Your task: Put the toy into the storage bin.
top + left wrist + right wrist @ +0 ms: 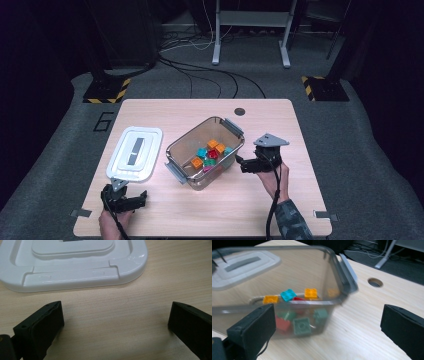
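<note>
Jaws: spread wide and empty on right gripper [241, 164], just beside clear bin [186, 150] mid-table; spread and empty on left gripper [142, 198], near white lid [136, 153] lying flat left of bin. Contents: coloured bricks [211, 152], loose inside. Risks: bin nudged or tipped by a stray jaw, spilling bricks; lid set crooked at closing, clips [176, 173] left unlatched.

Black tongs [241, 164] — grey plate, camouflage sleeve [292, 220]
</note>
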The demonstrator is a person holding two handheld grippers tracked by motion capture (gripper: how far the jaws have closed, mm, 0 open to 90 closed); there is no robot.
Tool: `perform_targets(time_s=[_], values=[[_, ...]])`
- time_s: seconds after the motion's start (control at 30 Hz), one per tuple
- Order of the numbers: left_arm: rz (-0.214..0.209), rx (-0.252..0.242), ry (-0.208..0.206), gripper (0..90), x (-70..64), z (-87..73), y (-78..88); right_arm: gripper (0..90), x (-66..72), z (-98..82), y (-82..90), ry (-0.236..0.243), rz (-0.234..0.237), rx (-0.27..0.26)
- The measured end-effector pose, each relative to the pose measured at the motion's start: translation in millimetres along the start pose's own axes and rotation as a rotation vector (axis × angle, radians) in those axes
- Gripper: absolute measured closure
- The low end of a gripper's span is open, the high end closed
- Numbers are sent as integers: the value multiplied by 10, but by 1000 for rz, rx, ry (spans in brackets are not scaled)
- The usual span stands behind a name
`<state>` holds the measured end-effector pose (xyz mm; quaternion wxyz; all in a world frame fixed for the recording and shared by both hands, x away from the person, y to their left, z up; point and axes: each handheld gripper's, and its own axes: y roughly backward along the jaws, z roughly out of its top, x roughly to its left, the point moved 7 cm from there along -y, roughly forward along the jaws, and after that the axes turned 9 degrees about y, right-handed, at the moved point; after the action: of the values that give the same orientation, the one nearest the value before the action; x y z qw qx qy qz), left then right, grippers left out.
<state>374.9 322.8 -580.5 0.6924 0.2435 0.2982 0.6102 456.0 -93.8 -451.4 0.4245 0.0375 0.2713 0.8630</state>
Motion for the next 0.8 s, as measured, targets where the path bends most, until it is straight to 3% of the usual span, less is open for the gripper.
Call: perform_targets(time_s=[0.37,0.8], values=[[0,0,0,0,0,0,0,0,-122,-559,26,-86,-52,65],[0,1,1,0,-1,0,0,0,-162,-1163,29,-127,-98,171]])
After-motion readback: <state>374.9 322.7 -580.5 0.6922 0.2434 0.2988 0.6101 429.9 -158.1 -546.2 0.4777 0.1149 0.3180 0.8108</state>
